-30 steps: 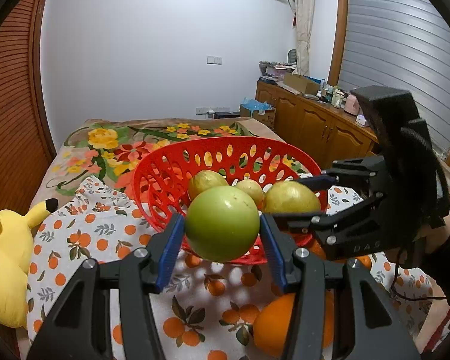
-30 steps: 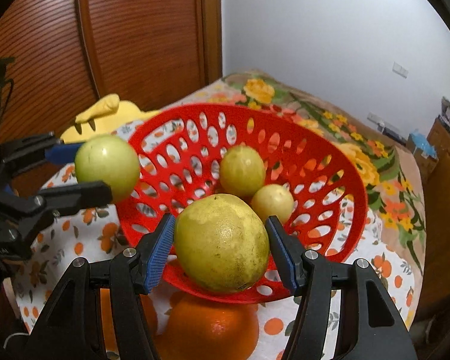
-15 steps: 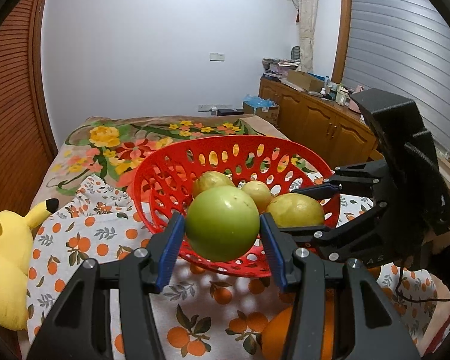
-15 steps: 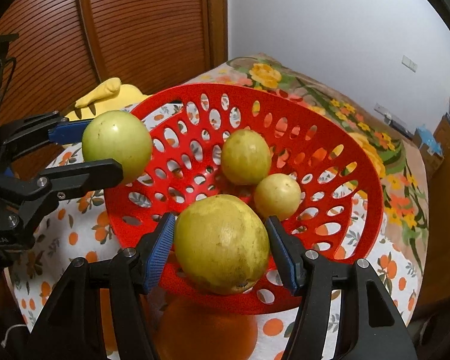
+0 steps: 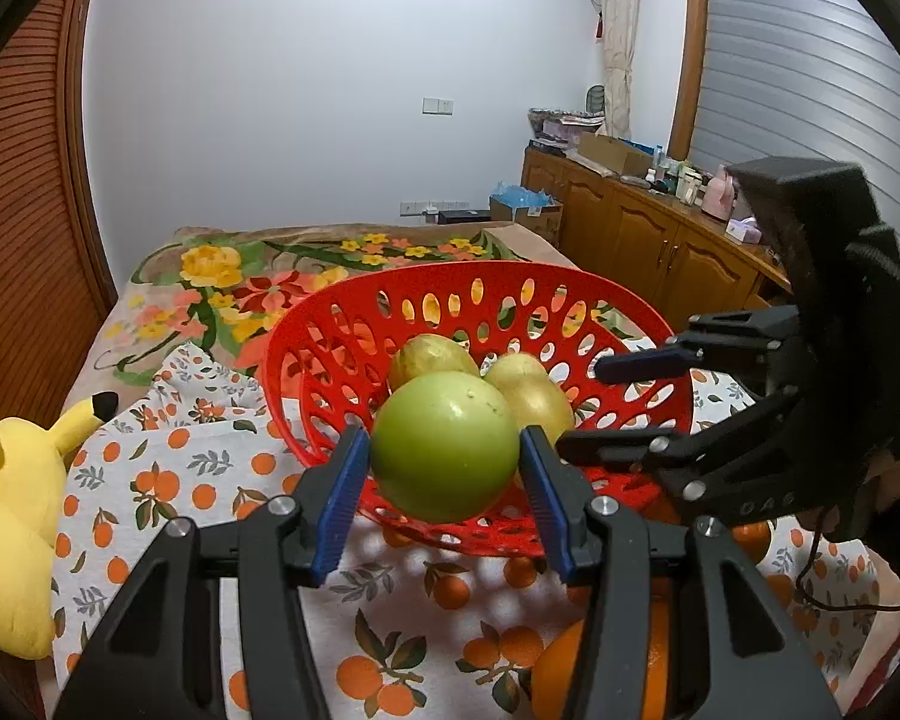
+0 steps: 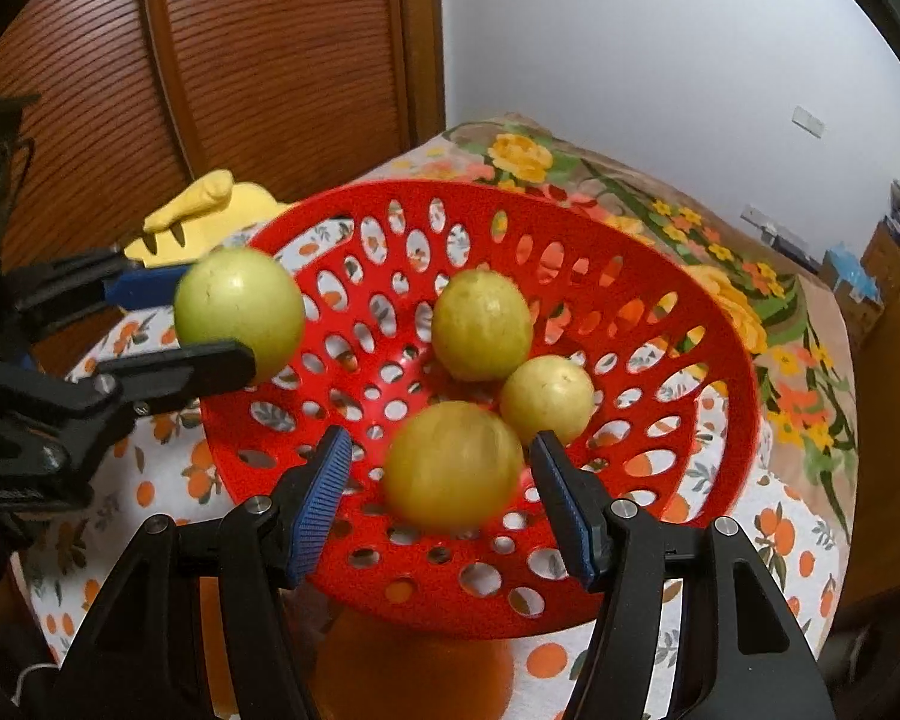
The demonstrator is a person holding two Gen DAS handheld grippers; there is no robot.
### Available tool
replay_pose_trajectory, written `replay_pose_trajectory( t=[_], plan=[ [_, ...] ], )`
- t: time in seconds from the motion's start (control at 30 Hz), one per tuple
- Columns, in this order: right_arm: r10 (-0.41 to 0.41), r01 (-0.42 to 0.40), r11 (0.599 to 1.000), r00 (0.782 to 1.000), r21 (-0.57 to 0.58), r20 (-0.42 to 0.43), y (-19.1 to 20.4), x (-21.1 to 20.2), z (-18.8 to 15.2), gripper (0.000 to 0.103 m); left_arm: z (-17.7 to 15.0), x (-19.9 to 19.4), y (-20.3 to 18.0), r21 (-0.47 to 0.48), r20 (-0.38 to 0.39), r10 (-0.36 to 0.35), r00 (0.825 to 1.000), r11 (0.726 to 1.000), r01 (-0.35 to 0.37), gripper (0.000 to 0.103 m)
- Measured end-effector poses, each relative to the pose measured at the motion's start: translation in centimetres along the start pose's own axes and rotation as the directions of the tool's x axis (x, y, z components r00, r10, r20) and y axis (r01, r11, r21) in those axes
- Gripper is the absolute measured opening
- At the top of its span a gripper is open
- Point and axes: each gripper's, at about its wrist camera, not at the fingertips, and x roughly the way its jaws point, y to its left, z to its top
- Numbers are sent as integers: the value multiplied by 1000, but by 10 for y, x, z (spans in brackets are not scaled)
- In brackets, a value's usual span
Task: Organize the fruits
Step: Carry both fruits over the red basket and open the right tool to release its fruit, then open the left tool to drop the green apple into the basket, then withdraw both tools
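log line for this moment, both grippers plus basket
left gripper: shut on green fruit | right gripper: open, yellow fruit loose between jaws, blurred | red basket: two fruits resting inside

Green fruit [image 5: 444,447] in my left gripper: 1
Yellow fruits [image 6: 482,324] in basket [image 6: 714,354]: 3
Oranges [image 5: 600,669] near me: 2
Baskets: 1

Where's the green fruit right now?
The green fruit sits clamped in the left gripper, above the near rim of the red basket. In the right wrist view it's at the basket's left edge.
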Motion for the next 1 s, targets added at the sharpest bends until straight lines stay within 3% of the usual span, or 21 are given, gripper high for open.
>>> replay_pose_trajectory(
  t=[0.5, 1.0],
  plan=[
    [-46, 37, 996, 992, 76, 118, -12, -50, -15, 64, -1, 0, -6, -4, -7, -22, 1000, 1000, 22, 51],
    [-89, 59, 987, 975, 152, 202, 2, -101, -53, 64, -11, -40, -28, -4, 37, -34, 999, 999, 34, 66]
  ],
)
